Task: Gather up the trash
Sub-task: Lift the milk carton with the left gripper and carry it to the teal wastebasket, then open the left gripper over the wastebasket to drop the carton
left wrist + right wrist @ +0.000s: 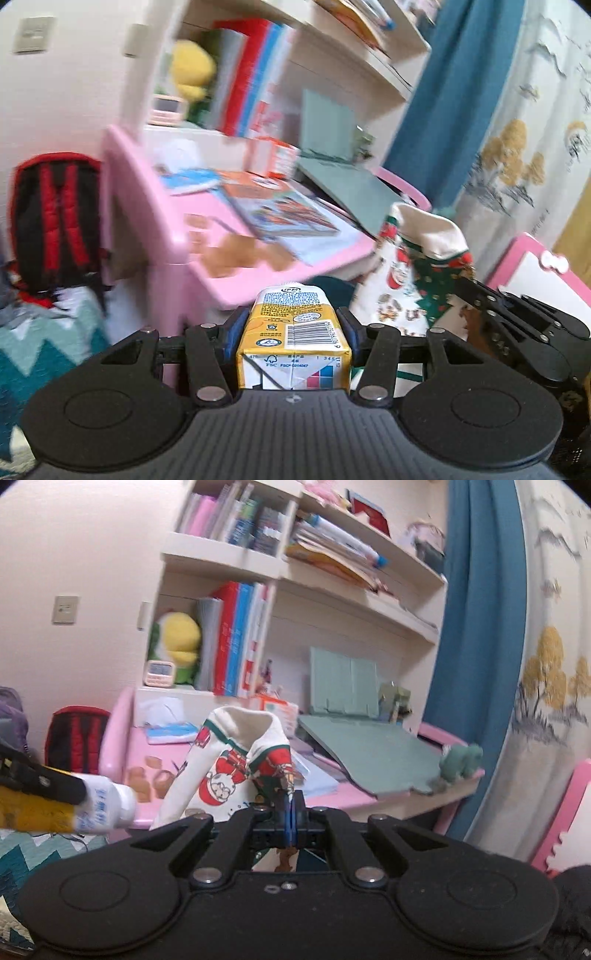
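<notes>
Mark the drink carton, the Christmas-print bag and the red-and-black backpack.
drink carton (295, 328), left wrist view, barcode panel.
Christmas-print bag (221, 775), right wrist view, Santa print on its front.
red-and-black backpack (55, 221), left wrist view, strap side.

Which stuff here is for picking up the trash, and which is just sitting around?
For the job:
- drink carton, clamped in the left tool
- Christmas-print bag, its edge pinched in the right tool

Just lying about:
- books on the pink desk
- yellow plush toy
- red-and-black backpack
- green stand
</notes>
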